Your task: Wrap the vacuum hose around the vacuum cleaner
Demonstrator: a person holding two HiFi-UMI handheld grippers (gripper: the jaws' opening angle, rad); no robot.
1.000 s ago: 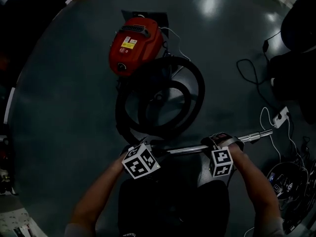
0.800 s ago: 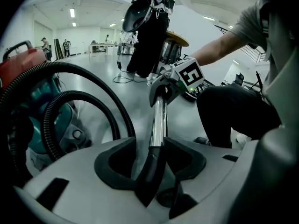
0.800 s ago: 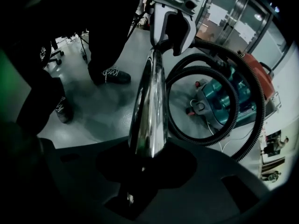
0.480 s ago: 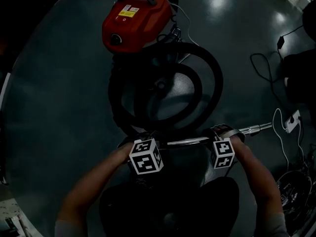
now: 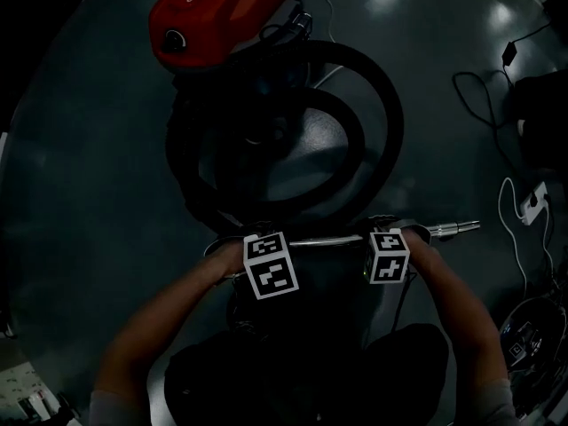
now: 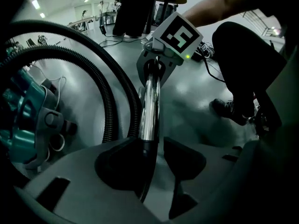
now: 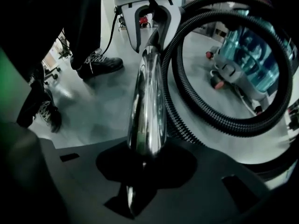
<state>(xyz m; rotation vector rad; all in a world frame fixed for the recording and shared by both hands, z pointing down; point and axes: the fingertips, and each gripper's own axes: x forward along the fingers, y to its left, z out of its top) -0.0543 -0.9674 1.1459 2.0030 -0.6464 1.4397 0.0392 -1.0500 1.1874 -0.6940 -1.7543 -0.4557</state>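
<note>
As seen in the head view, left tongs [image 5: 264, 248] & right tongs [image 5: 388, 245] are held low over the dark floor [image 5: 80, 176]. Both carry a chrome wand [image 5: 333, 240] that spans btwn them, its free end sticking out past the right tongs. Beyond the tongs the black vacuum hose [image 5: 383, 122] lies in two loops on the floor. The red vacuum cleaner [image 5: 213, 11] sits past the loops, toward the left tongs' side, touching or v. near the outer loop. The hose lies beside its body, not round it. A power strip [image 5: 532, 204] & cables lie out past the right tongs.

Left gripper view: left tongs closed on the wand's dark handle end. The wand lies against one pad [image 6: 117, 164], w/ a sliver of floor showing at the tip of the other. Ribbed hose arcs just beside the wand, cleaner beyond it. The right tongs clamp the wand farther along.

Right gripper view: right tongs closed on the wand, pads tight on both sides. Hose loops run just beside the wand, cleaner visible through them. A shoe [image 7: 98, 62] stands on the opposite side.
</note>
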